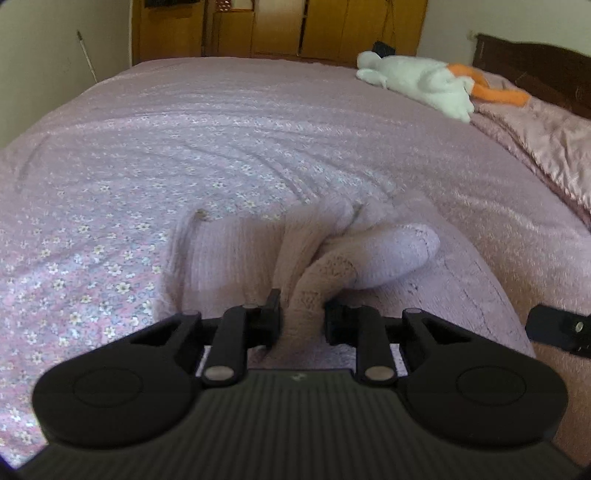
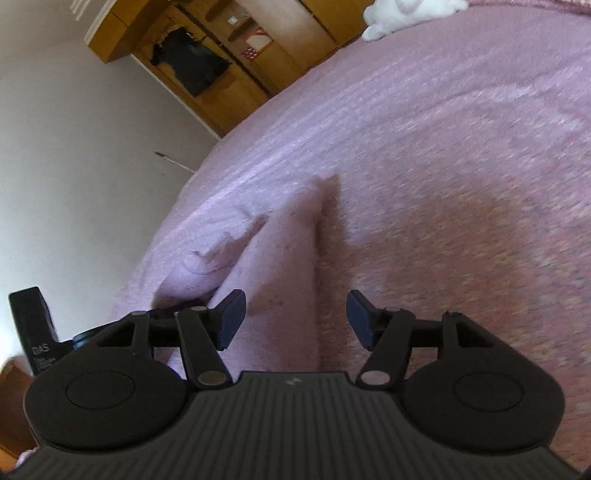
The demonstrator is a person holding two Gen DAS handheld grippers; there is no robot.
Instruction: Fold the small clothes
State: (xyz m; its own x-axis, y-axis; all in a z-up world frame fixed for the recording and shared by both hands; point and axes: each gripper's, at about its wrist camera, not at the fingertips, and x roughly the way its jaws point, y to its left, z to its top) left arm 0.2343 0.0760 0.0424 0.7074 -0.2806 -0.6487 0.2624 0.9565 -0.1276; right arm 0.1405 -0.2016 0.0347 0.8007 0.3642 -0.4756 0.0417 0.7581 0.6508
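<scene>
A small fuzzy pale pink garment (image 1: 258, 258) lies bunched on the pink bedspread (image 1: 184, 129). My left gripper (image 1: 302, 314) is shut on a fold of it, the cloth rising between the fingers. In the right wrist view the same garment (image 2: 273, 266) stands up in a peak just ahead of my right gripper (image 2: 295, 319), which is open; the cloth lies against its left finger (image 2: 231, 317) and in the gap, not clamped. The left gripper's edge shows in the right wrist view (image 2: 33, 332), and part of the right gripper shows in the left wrist view (image 1: 557, 328).
A white plush toy with orange parts (image 1: 424, 79) lies at the far right of the bed near the dark headboard (image 1: 535, 70). A satin pink quilt (image 1: 546, 147) lies along the right. Wooden wardrobes (image 1: 277, 26) stand beyond the bed. The bed's edge drops off to the left (image 2: 177, 206).
</scene>
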